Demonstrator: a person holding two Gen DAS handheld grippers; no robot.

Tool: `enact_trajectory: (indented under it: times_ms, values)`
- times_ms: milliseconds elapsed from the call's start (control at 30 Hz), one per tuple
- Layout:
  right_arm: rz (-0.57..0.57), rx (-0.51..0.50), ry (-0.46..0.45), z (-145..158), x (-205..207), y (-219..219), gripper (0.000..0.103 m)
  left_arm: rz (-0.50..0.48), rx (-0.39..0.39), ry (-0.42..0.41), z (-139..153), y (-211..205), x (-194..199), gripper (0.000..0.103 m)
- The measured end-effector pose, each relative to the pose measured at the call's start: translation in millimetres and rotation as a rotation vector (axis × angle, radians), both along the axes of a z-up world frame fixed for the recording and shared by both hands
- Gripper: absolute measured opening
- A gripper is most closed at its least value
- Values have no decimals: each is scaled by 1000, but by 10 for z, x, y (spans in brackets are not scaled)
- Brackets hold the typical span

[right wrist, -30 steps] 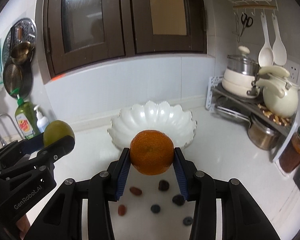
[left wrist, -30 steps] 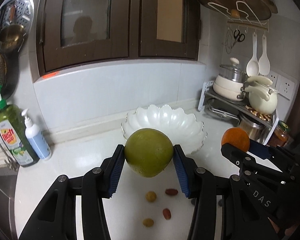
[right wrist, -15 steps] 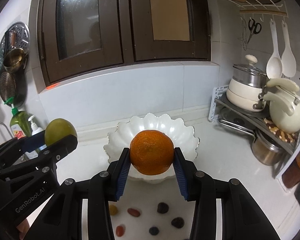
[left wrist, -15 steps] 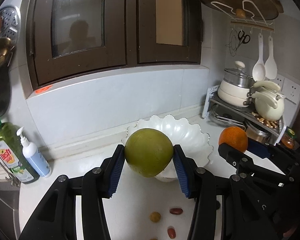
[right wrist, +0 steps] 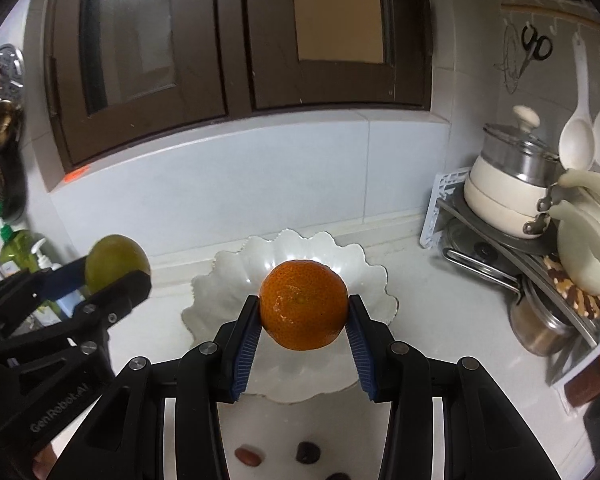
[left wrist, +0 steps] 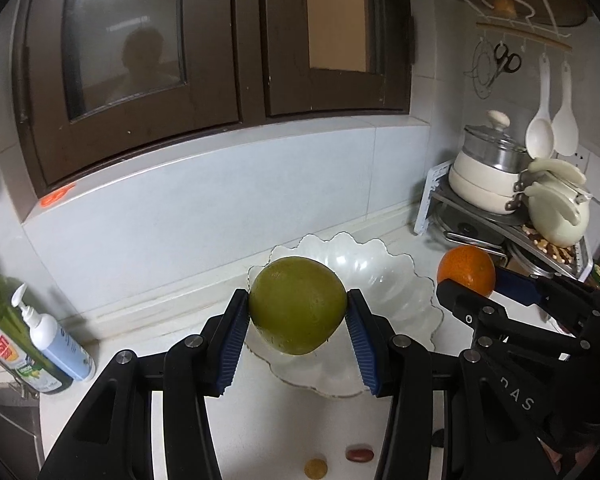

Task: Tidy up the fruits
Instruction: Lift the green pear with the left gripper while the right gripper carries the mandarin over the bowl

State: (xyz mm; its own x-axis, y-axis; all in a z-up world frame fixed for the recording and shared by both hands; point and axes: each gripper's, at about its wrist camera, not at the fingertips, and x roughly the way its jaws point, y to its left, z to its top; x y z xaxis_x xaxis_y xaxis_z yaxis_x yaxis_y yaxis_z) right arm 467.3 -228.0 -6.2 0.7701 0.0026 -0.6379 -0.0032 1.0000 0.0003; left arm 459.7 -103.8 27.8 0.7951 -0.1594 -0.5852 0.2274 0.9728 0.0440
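My left gripper [left wrist: 297, 312] is shut on a green round fruit [left wrist: 295, 304], held in the air in front of a white scalloped bowl [left wrist: 396, 280]. In the right wrist view my right gripper [right wrist: 303, 314] is shut on an orange [right wrist: 303, 304], just above the near side of the same bowl [right wrist: 235, 276]. Each view shows the other gripper at its side: the orange [left wrist: 466, 270] at the right, the green fruit [right wrist: 113, 262] at the left. Small red, yellow and dark fruits [left wrist: 360, 455] [right wrist: 308, 451] lie on the white counter below the grippers.
A green dish-soap bottle [left wrist: 7, 344] and a white pump bottle [left wrist: 55, 344] stand at the left by the sink. A rack with pots and a cream kettle [right wrist: 584, 248] fills the right corner. A tiled wall and dark cabinet doors rise behind the bowl.
Both grippers have moved forward toward the bowl with their fruits still held; the bowl looks larger and closer, and most small fruits have slid out of the bottom of the views.
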Motion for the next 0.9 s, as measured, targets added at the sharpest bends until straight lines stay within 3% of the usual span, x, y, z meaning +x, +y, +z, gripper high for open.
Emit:
enact_trajectory:
  times_ms: [533,900]
  values:
    - [-4,11,192,-333,944,-155,44,2,22,185,-318,-233,907,48]
    - [-5,42,383,-832,1512,-280,44,-5,4,358,-752,-283,1476,48]
